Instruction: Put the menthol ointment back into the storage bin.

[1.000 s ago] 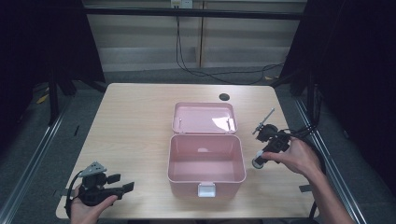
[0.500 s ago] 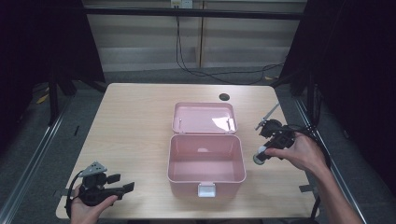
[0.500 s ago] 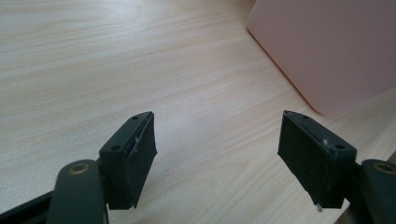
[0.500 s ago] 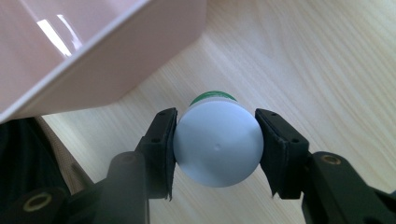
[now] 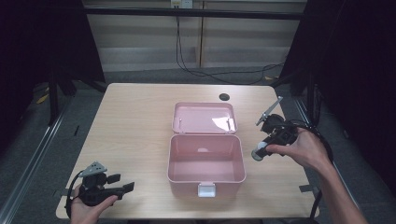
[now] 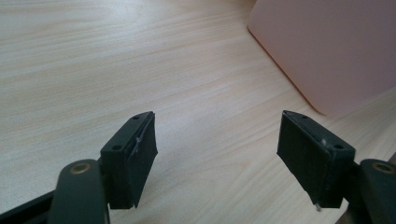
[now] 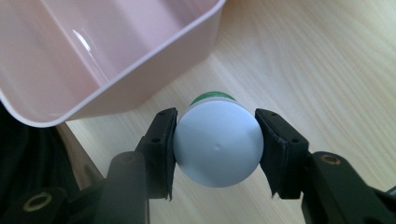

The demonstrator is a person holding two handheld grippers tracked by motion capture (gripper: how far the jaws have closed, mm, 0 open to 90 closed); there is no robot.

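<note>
A pink box (image 5: 206,165) stands open in the middle of the table, its lid (image 5: 204,117) laid back behind it. Just right of the box, my right gripper (image 5: 259,151) is shut on a white round container (image 7: 217,143) with a green part at its far end. It hangs a little above the tabletop beside the box's corner (image 7: 140,88). My left gripper (image 5: 125,186) rests at the table's front left, open, with bare wood between its pads (image 6: 135,154). The box's side (image 6: 327,46) lies ahead of it to the right.
The wooden table (image 5: 135,126) has a dark round hole (image 5: 224,97) near its far edge. A white latch (image 5: 207,190) sits on the box's front. Cables trail on the floor behind the table, and dark frames stand at both sides.
My right gripper has risen with the white container in it and shifted slightly toward the box. My left gripper has stayed where it was.
</note>
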